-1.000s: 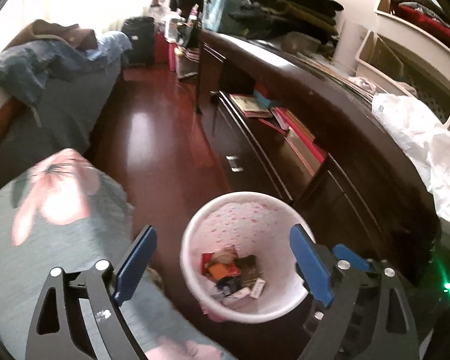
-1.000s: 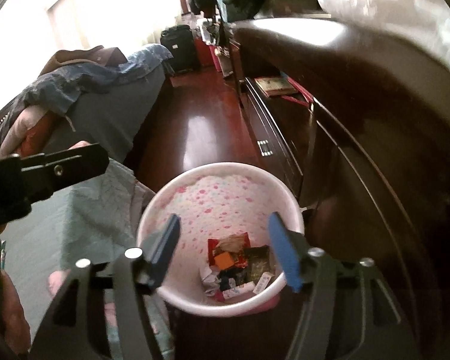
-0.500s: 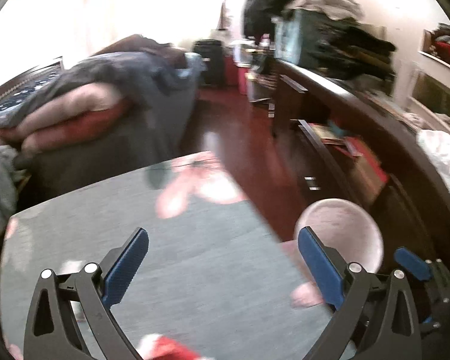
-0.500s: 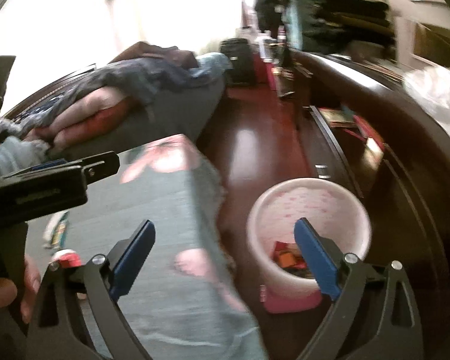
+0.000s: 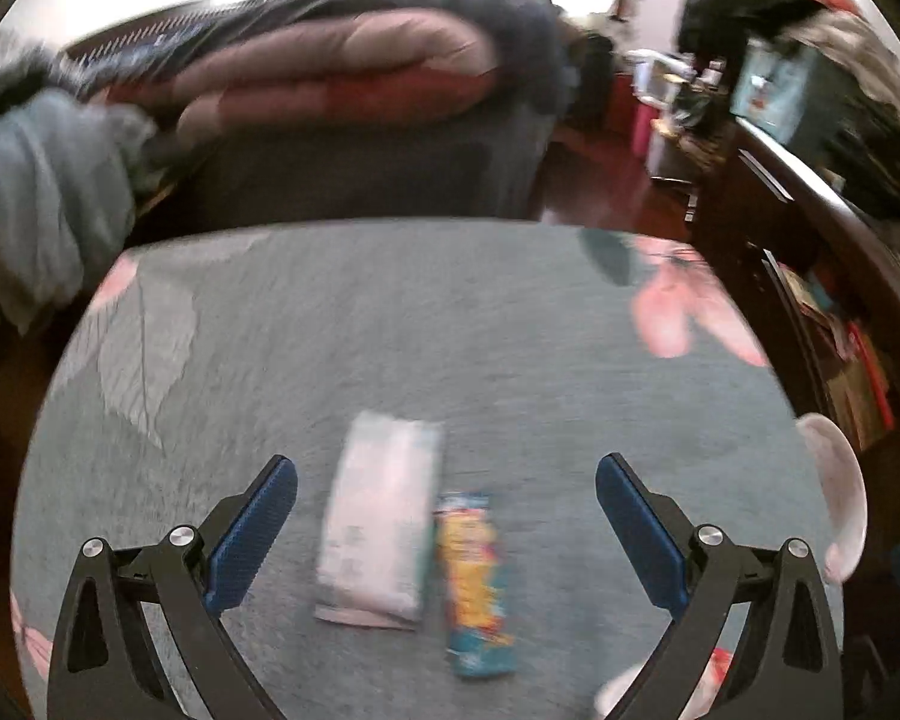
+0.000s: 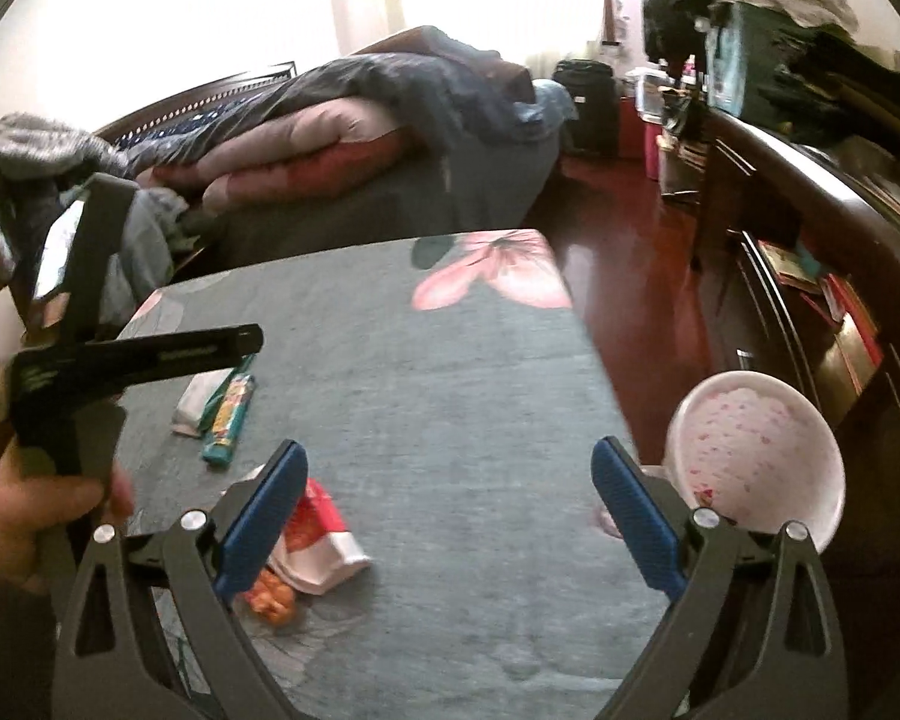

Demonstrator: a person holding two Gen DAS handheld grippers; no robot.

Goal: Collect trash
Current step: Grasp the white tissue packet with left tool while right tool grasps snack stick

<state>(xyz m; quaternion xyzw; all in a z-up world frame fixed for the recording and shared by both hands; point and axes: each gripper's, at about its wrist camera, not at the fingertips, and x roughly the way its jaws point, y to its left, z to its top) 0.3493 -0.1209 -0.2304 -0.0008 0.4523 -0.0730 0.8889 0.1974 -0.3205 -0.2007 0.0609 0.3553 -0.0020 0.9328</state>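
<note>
My left gripper [image 5: 447, 516] is open and empty just above a white flat packet [image 5: 378, 516] and a teal and yellow snack wrapper [image 5: 474, 582] lying side by side on the grey-green flowered table cover [image 5: 450, 330]. My right gripper [image 6: 447, 516] is open and empty over the same cover [image 6: 450, 390]. A red and white wrapper [image 6: 318, 534] lies by its left finger. The teal wrapper [image 6: 229, 414] and white packet [image 6: 195, 399] show further left, under the left gripper's body [image 6: 126, 360]. The pink-dotted white trash bin [image 6: 756, 450] stands on the floor at the right; its rim [image 5: 834, 498] shows in the left wrist view.
A bed with piled quilts [image 6: 330, 138] stands behind the table. A dark wooden cabinet [image 6: 840, 240] with books and clothes runs along the right. Red-brown floor [image 6: 642, 240] lies between bed, table and cabinet.
Both grippers have swung left from over the trash bin to over the table. The left one now hangs above the two wrappers. Both stay open.
</note>
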